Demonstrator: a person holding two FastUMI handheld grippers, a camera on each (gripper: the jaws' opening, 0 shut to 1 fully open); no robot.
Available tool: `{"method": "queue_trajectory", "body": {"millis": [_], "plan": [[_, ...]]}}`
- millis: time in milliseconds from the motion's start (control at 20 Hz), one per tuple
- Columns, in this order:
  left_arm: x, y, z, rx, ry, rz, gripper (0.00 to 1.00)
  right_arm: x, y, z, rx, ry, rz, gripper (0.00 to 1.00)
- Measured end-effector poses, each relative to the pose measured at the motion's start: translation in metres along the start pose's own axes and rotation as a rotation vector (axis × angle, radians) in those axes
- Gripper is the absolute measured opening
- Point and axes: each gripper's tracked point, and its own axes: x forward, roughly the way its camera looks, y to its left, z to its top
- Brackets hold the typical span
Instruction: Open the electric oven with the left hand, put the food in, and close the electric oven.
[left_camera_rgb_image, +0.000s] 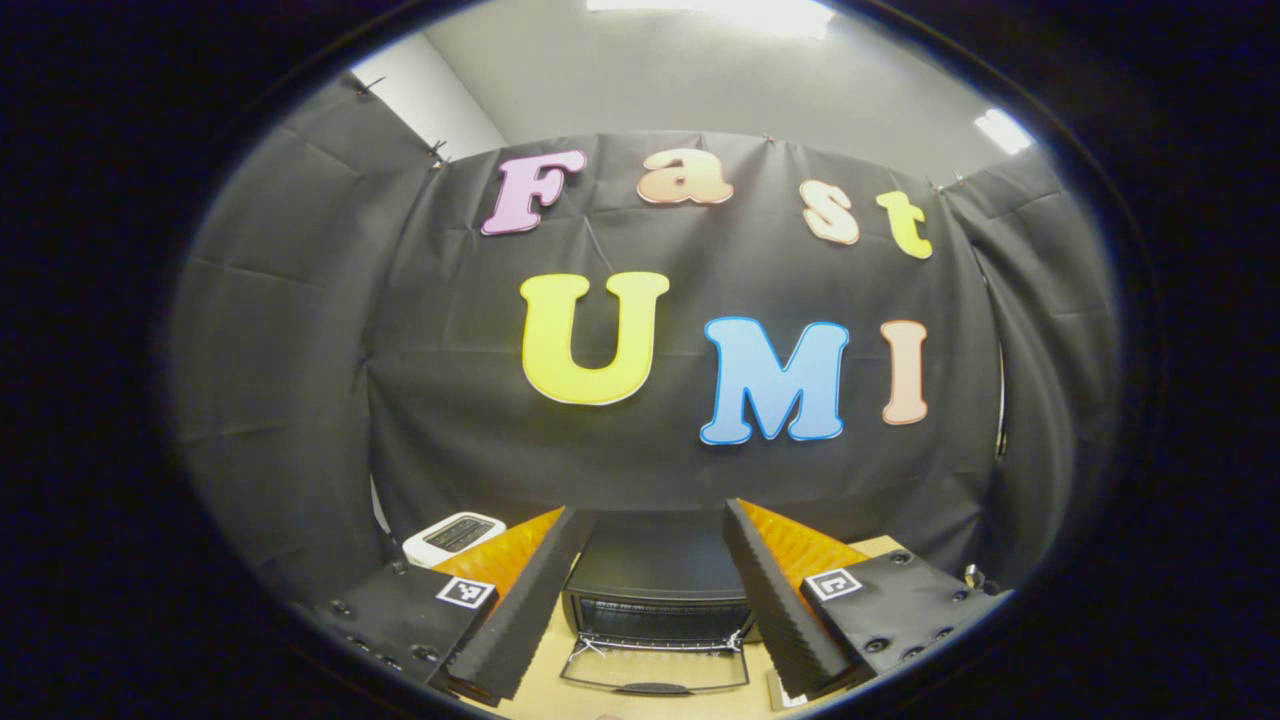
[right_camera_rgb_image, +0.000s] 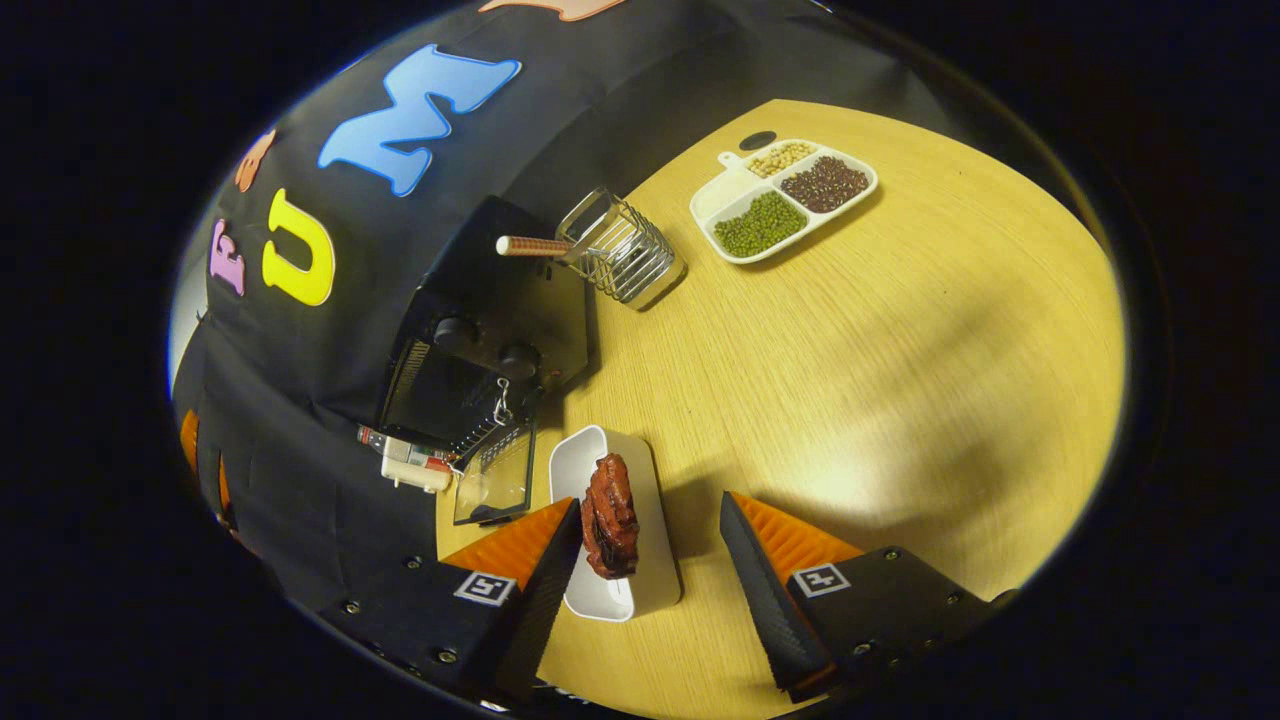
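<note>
Close in, the left gripper (left_camera_rgb_image: 648, 590) has its jaws spread wide with nothing between them, held above the wooden surface (left_camera_rgb_image: 545, 680). Straight ahead between the jaws sits the black oven (left_camera_rgb_image: 655, 590), its glass door (left_camera_rgb_image: 655, 668) folded down flat toward the jaws, the handle at the near edge. Beyond the left jaw, against the booth's black cloth, a small white device (left_camera_rgb_image: 452, 536) rests on the surface.

In the right gripper view, the right gripper (right_camera_rgb_image: 650, 560) also has its jaws standing apart, gripping nothing. Between them, nearer the left jaw, lies a white oblong dish (right_camera_rgb_image: 655, 560) on the surface (right_camera_rgb_image: 900, 400), and on it a dark reddish-brown piece of food (right_camera_rgb_image: 610, 515). The left jaw's inner face is just beside the food; whether it touches I cannot tell. The right jaw is clear of the dish. Past the dish, ahead and left of the jaws, the oven (right_camera_rgb_image: 480, 340) is seen from its knob side, with its door (right_camera_rgb_image: 495, 480) hanging open just beside the dish's far end. A small white and red object (right_camera_rgb_image: 410, 465) lies beside the door. Farther on, just past the oven, a wire rack (right_camera_rgb_image: 620, 250) stands with a wooden handle (right_camera_rgb_image: 532, 246). Farthest, well apart, a white divided tray (right_camera_rgb_image: 728, 188) holds green, dark red and pale beans.
</note>
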Motion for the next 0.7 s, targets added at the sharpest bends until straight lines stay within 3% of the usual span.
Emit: {"method": "queue_trajectory", "body": {"millis": [50,100,150,200,250,300,350,400,450,500,700], "plan": [[0.000,0.003,-0.001,-0.004,0.005,0.003,0.97,0.002,-0.001,-0.001,0.020,0.008,-0.005,0.83],[-0.001,0.007,-0.004,-0.007,0.008,0.005,0.97,0.004,0.002,-0.003,0.041,0.019,0.013,0.73],[-0.001,0.010,-0.005,-0.009,0.010,0.005,0.91,0.006,0.005,-0.009,0.056,0.029,0.023,0.73],[-0.001,0.012,-0.007,-0.012,0.014,0.006,1.00,0.004,0.010,-0.003,0.076,0.016,0.036,0.56],[-0.002,0.014,-0.009,-0.015,0.019,0.005,1.00,0.005,0.009,-0.001,0.087,0.004,0.034,0.40],[-0.001,0.016,-0.011,-0.017,0.023,0.004,1.00,0.004,0.011,0.000,0.086,0.007,0.038,0.30],[-0.001,0.017,-0.012,-0.020,0.027,0.001,1.00,0.003,0.018,0.002,0.086,0.001,0.067,0.29],[0.000,0.019,-0.013,-0.023,0.030,-0.003,1.00,-0.002,0.023,0.002,0.088,-0.001,0.077,0.19],[0.000,0.020,-0.015,-0.024,0.033,-0.008,1.00,-0.003,0.024,0.004,0.099,-0.009,0.070,0.19],[0.002,0.020,-0.016,-0.025,0.033,-0.012,1.00,0.002,0.026,0.006,0.102,-0.015,0.071,0.11],[0.004,0.024,-0.017,-0.038,0.033,-0.031,1.00,-0.010,0.039,0.013,0.120,-0.047,0.091,0.11]]}}
